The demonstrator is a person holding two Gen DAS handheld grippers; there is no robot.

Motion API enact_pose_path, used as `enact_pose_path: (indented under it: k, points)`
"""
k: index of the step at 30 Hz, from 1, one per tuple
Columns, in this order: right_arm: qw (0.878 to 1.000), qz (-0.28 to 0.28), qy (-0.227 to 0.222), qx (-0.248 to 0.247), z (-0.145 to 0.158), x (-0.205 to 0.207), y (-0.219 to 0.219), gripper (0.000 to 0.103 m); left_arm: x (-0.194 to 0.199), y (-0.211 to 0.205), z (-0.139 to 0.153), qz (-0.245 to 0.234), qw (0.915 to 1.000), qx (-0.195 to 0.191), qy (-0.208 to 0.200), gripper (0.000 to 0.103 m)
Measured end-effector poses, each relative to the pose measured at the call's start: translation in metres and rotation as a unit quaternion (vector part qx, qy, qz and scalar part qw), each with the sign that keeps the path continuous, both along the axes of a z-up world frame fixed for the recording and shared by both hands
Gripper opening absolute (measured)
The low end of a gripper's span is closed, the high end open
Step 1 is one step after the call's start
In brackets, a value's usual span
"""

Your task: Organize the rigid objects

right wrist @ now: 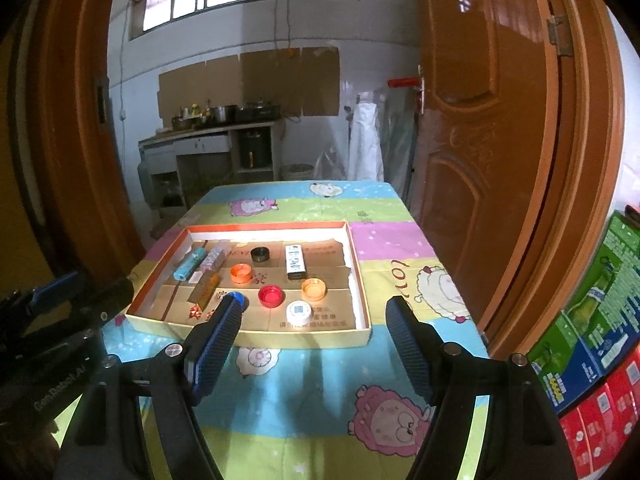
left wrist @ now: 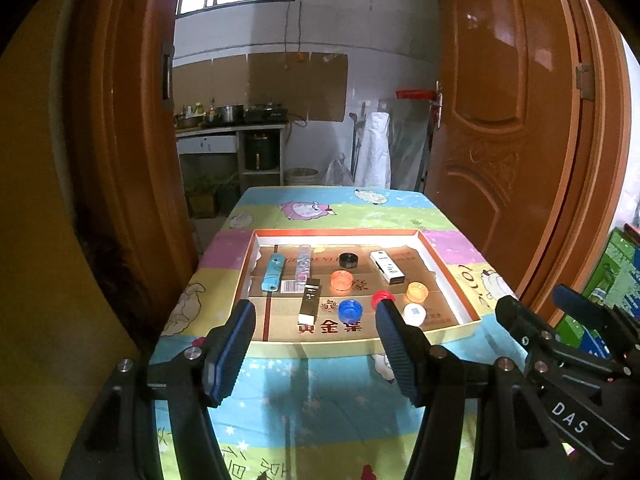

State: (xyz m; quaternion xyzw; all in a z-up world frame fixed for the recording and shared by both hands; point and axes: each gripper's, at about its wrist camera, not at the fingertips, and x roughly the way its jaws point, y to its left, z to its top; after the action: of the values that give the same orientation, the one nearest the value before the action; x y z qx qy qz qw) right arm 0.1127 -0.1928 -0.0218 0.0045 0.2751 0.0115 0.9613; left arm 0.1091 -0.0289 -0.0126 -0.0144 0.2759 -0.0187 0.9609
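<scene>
Two empty, wide-open claws, left (left wrist: pixel 316 322) and right (right wrist: pixel 314 318), "DAS" lettering (left wrist: pixel 570 418) on right.

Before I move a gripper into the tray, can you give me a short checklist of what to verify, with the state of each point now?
1. Left gripper open and empty: ok, fingers spread with nothing between them.
2. Right gripper open and empty: ok.
3. Both grippers outside the tray: ok, they hover over the tablecloth on the near side.
4. Caps apart from each other: ok, the red cap, the white cap and the blue cap have gaps around them.
5. Long boxes free to grasp: not ok, the light blue box and the patterned box lie tight side by side.
6. Target place for each object: cannot tell.
</scene>
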Motion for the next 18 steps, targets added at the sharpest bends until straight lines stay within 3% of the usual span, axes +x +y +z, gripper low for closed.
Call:
enact_pose_path:
  k: [18]
  points:
    - [1.0, -0.004, -0.001, 0.002, 0.012, -0.042, 0.001, 0.076, -0.04, 0.0, 0.016, 0.037, 0.9992, 0.007, -0.009, 0.062]
